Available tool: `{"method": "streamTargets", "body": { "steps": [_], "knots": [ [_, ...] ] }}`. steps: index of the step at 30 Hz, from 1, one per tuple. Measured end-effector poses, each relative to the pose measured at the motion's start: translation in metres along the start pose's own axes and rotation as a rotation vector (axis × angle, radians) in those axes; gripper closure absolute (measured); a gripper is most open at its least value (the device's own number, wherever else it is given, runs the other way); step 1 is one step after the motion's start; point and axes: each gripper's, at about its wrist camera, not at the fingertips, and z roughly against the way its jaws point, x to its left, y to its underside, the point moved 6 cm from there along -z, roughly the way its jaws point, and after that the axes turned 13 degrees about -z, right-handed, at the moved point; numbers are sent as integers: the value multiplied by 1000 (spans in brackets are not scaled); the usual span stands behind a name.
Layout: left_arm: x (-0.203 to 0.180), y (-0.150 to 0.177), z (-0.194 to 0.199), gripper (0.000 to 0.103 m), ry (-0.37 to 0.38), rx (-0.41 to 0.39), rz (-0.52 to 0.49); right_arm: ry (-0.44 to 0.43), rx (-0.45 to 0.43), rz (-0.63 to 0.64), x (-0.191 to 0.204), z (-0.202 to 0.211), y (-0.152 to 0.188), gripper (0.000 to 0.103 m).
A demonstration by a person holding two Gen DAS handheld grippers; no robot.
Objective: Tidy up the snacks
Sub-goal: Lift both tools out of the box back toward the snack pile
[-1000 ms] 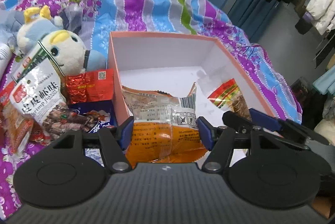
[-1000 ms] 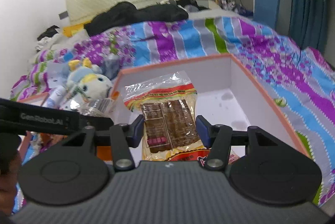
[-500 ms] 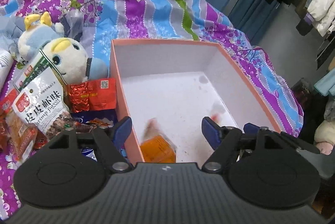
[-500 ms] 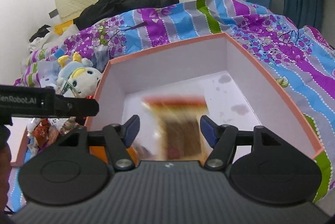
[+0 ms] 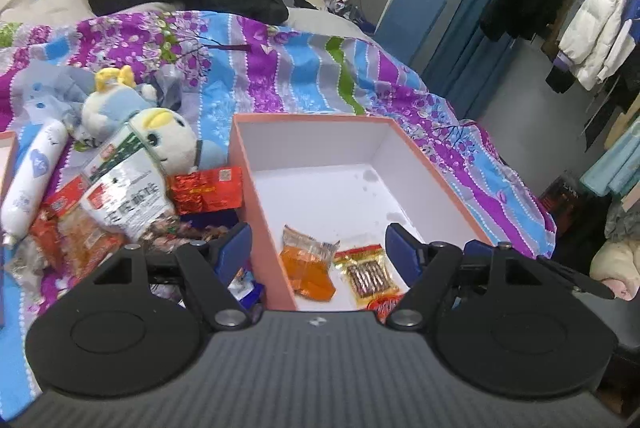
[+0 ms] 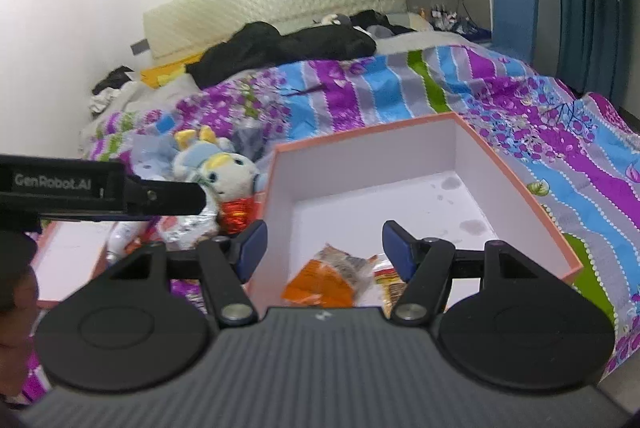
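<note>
The right gripper hangs above the near end of an orange-rimmed white box on a striped floral bedspread, its 2 blue-padded jaws apart with nothing between them. Below, on the box floor, lie an orange snack packet and, just to its right, a red and yellow packet partly hidden behind the right finger. Left of the box sit a plush toy, a red foil pack and more wrappers. The left gripper reaches in from the left edge.
</note>
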Motion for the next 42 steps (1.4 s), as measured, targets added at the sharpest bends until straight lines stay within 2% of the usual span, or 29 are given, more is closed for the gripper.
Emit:
{"method": "streamTargets", "body": {
  "steps": [12, 25, 34, 42],
  "knots": [
    [2, 53, 78, 25, -35, -37, 18, -52, -18, 19, 30, 58, 39, 37],
    [8, 108, 146, 25, -88, -61, 49, -121, 2, 33, 58, 95, 86, 37],
    [19, 146, 151, 23, -114, -36, 83, -140, 44, 72, 65, 88, 105, 37],
    [37, 146, 125, 22, -117, -10, 97, -133, 44, 106, 64, 74, 103, 37]
  ]
}}
